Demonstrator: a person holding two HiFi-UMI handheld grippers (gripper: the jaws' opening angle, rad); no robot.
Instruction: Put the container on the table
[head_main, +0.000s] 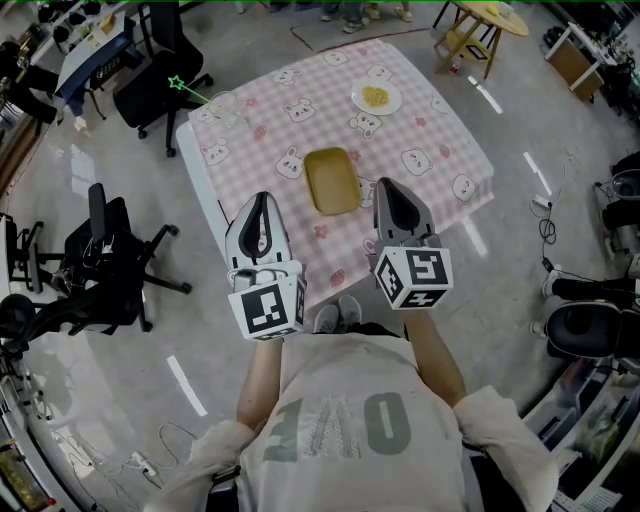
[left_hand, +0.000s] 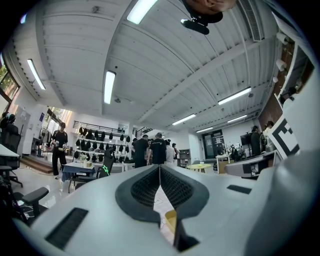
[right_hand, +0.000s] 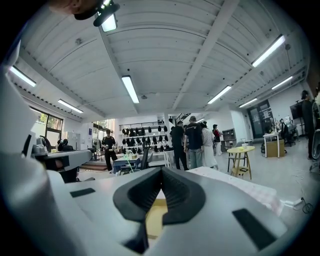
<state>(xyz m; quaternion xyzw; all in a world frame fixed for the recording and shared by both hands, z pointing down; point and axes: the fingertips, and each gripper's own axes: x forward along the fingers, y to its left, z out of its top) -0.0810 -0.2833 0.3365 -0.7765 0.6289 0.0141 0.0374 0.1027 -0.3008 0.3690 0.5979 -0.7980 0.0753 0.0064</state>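
Observation:
A shallow yellow rectangular container (head_main: 332, 181) lies on the table (head_main: 420, 120), which has a pink checked cloth with bunny prints. It sits near the front edge, between my two grippers and slightly beyond them. My left gripper (head_main: 262, 198) is held above the table's near edge, shut and empty. My right gripper (head_main: 387, 185) is level with it on the other side, also shut with nothing in it. In the left gripper view the jaws (left_hand: 160, 168) meet at the tips and a sliver of the container (left_hand: 170, 220) shows below. The right gripper (right_hand: 161, 170) looks the same, with the container (right_hand: 154, 215) under it.
A white plate of food (head_main: 377, 98) sits at the far side of the table, and a clear glass item (head_main: 225, 108) at its far left corner. Black office chairs (head_main: 110, 262) stand to the left, a yellow round table (head_main: 483, 22) at back right. People (right_hand: 192, 142) stand far off.

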